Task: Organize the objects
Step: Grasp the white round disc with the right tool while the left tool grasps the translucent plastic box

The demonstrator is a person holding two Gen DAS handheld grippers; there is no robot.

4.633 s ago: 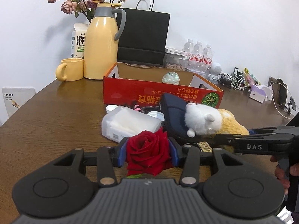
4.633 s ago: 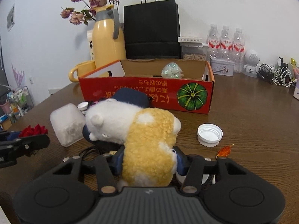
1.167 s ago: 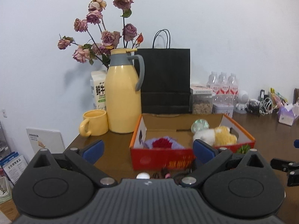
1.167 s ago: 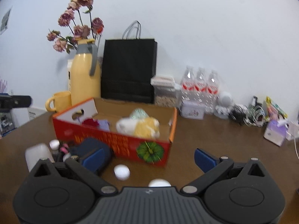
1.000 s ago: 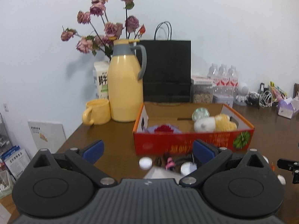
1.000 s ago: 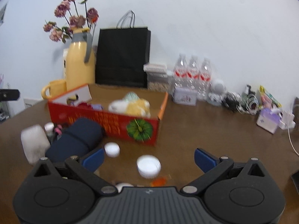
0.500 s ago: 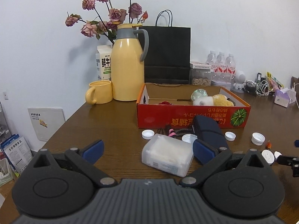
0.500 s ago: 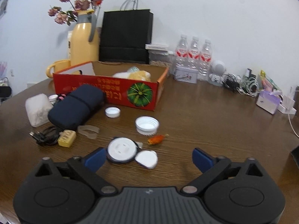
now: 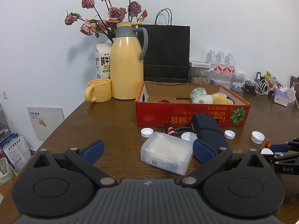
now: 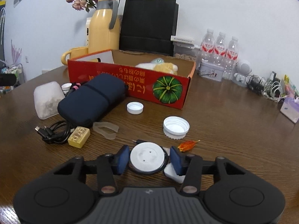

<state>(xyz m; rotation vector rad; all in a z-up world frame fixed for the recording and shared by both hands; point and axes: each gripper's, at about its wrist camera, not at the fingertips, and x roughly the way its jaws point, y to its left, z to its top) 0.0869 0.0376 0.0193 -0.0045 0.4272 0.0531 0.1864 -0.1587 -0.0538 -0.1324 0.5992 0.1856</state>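
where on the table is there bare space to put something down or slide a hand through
Bare wood lies right of the red box, up to the cables and tissue pack at the far right. More lies left of the clear plastic box, below the yellow mug. It is crowded in front of the red box: navy pouch, caps, black cable.

Left gripper (image 9: 147, 148): jaws spread wide, nothing between the blue pads (image 9: 93, 149), held level above the table. Right gripper (image 10: 148, 158): low at the table surface, jaws narrowed, one blue pad on each side of a white round disc (image 10: 146, 156); whether the pads touch it cannot be told.
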